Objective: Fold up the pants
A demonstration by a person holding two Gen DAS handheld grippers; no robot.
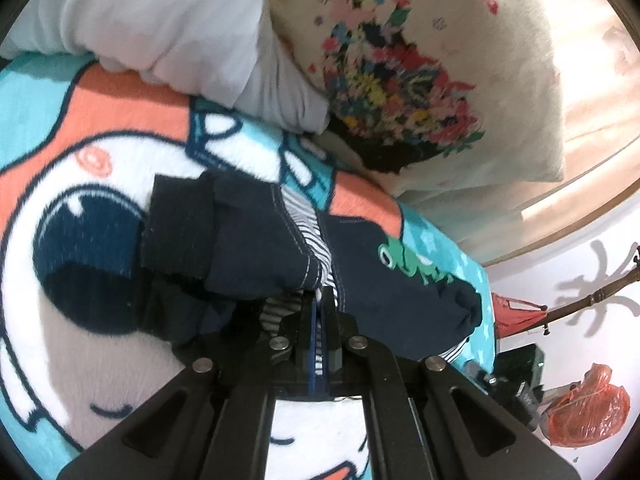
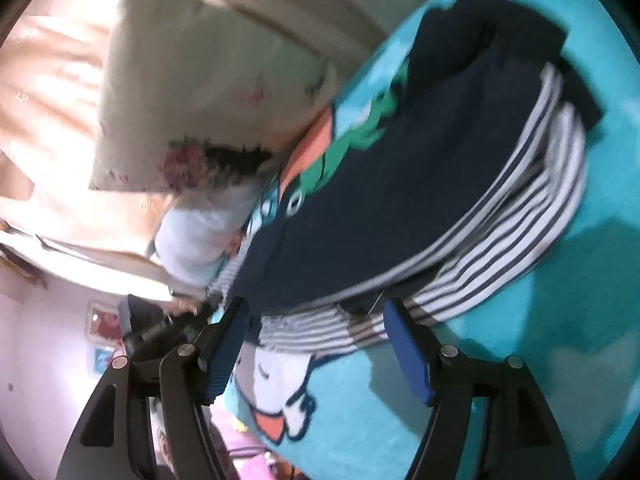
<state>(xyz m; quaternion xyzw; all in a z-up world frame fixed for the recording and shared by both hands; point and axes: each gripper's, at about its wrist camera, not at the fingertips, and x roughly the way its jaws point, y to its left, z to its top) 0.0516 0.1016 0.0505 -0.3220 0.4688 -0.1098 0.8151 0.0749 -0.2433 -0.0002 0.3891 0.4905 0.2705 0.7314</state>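
The pants (image 1: pixel 256 240) are small, navy, with grey-and-white striped trim and a green frog patch (image 1: pixel 404 258). They lie bunched on a cartoon-print blanket (image 1: pixel 60 320). My left gripper (image 1: pixel 319 300) is shut on the striped edge of the pants. In the right wrist view the pants (image 2: pixel 420 184) lie folded over, with the striped layers at their near edge. My right gripper (image 2: pixel 316 308) is open, its blue pads (image 2: pixel 408 344) on either side of that striped edge, a little short of it.
A white pillow (image 1: pixel 160 28) and a floral cushion (image 1: pixel 420 64) lie at the far end of the blanket. The blanket's edge (image 1: pixel 486 320) drops off to the right, with an orange plastic bag (image 1: pixel 588 408) below. The teal blanket (image 2: pixel 560 340) spreads around the pants.
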